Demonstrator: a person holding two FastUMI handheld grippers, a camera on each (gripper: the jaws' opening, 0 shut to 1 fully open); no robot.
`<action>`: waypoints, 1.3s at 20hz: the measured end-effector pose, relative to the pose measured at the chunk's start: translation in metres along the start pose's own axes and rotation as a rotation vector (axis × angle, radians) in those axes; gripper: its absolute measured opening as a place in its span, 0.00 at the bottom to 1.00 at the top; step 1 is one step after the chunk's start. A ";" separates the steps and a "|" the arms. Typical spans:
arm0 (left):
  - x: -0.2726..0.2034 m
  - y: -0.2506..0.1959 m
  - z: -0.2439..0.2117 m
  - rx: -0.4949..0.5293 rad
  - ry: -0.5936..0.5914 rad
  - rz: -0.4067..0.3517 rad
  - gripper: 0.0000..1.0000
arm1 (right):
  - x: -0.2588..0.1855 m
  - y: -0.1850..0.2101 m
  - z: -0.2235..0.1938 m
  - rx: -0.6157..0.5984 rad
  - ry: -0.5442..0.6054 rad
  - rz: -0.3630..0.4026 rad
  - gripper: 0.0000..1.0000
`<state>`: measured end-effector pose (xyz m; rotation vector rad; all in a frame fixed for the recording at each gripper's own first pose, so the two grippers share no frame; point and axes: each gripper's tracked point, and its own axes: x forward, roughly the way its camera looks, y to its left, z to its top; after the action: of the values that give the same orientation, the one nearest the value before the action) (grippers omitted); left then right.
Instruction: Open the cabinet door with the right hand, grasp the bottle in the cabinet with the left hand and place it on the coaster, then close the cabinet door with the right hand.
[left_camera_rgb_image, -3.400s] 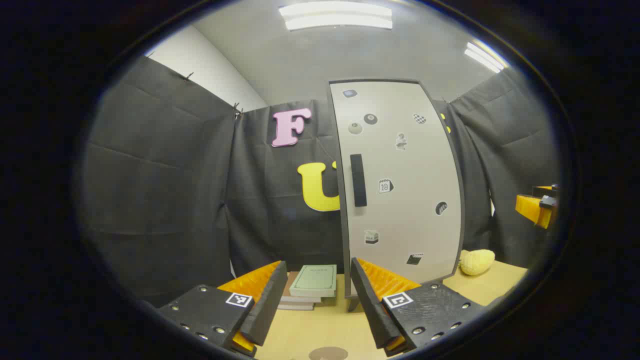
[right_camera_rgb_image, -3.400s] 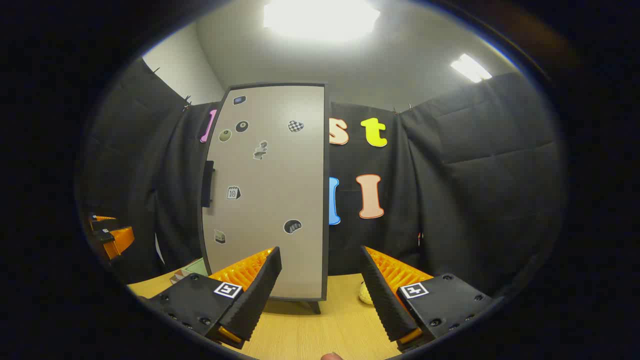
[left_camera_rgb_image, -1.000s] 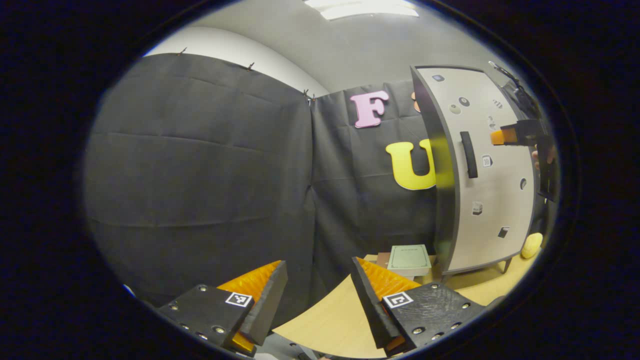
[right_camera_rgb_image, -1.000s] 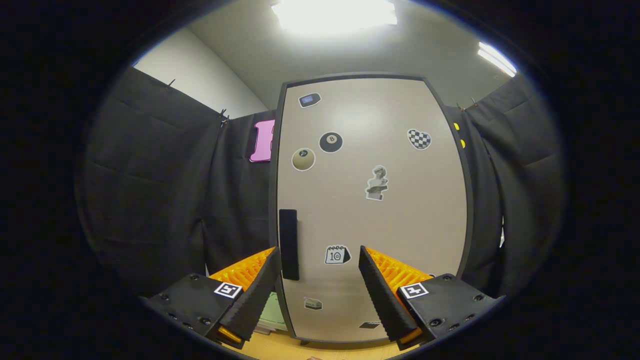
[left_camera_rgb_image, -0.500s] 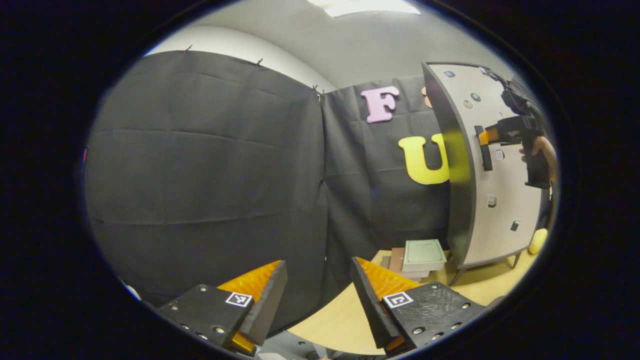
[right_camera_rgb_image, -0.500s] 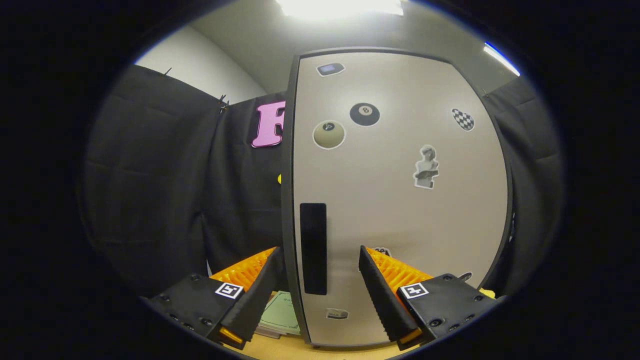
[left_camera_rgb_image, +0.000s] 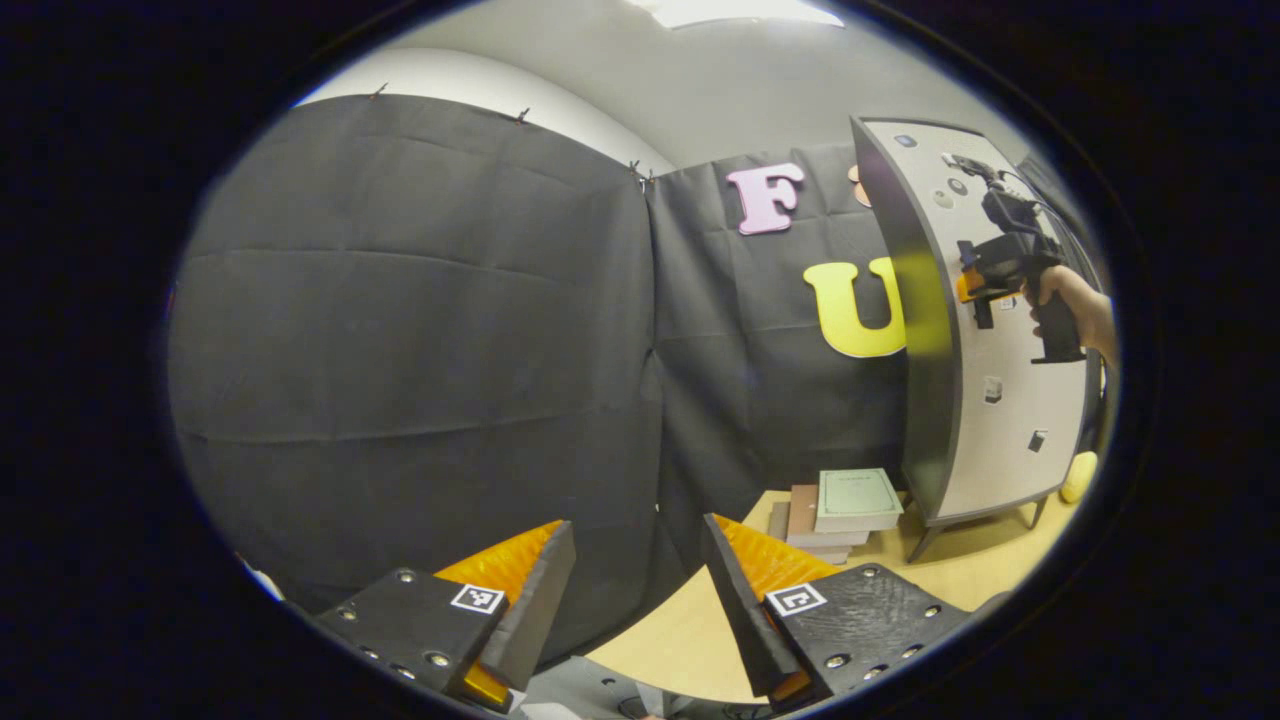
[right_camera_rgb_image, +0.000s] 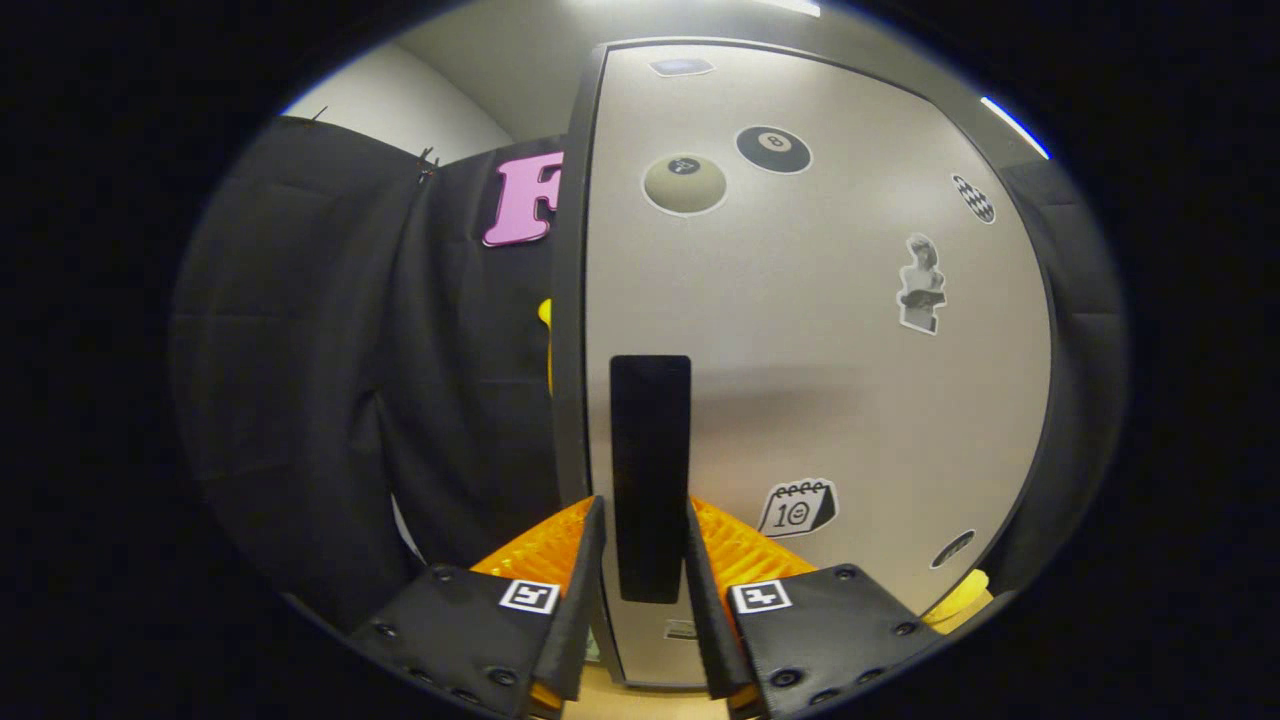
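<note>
L gripper (left_camera_rgb_image: 636, 600) hangs by the table (left_camera_rgb_image: 690, 630) edge, jaws wide apart, nothing between. Books (left_camera_rgb_image: 845, 505) lie left of the cabinet (left_camera_rgb_image: 925, 330). R gripper (right_camera_rgb_image: 645, 585): jaws clamped on the door handle (right_camera_rgb_image: 650, 470); door (right_camera_rgb_image: 800, 350) closed.

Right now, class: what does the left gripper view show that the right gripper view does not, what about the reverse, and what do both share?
Left gripper view: books on the table, the open left gripper, and a hand holding the right gripper.
Right gripper view: its fingers pressing both sides of the handle, and a legible eight-ball sticker.
Shared: the door and handle.
</note>
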<state>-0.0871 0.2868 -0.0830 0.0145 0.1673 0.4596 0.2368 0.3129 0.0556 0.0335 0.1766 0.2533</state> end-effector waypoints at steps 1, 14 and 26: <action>0.001 0.001 -0.001 0.000 0.002 -0.002 0.77 | 0.003 0.000 0.001 -0.006 0.000 0.004 0.37; 0.011 -0.058 0.025 0.025 -0.046 -0.128 0.77 | -0.040 0.000 -0.002 0.000 0.049 0.208 0.21; 0.016 -0.140 0.053 0.034 -0.116 -0.308 0.77 | -0.066 -0.017 -0.007 0.021 0.086 0.308 0.18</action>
<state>-0.0028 0.1697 -0.0403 0.0476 0.0617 0.1476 0.1768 0.2803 0.0591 0.0707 0.2601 0.5610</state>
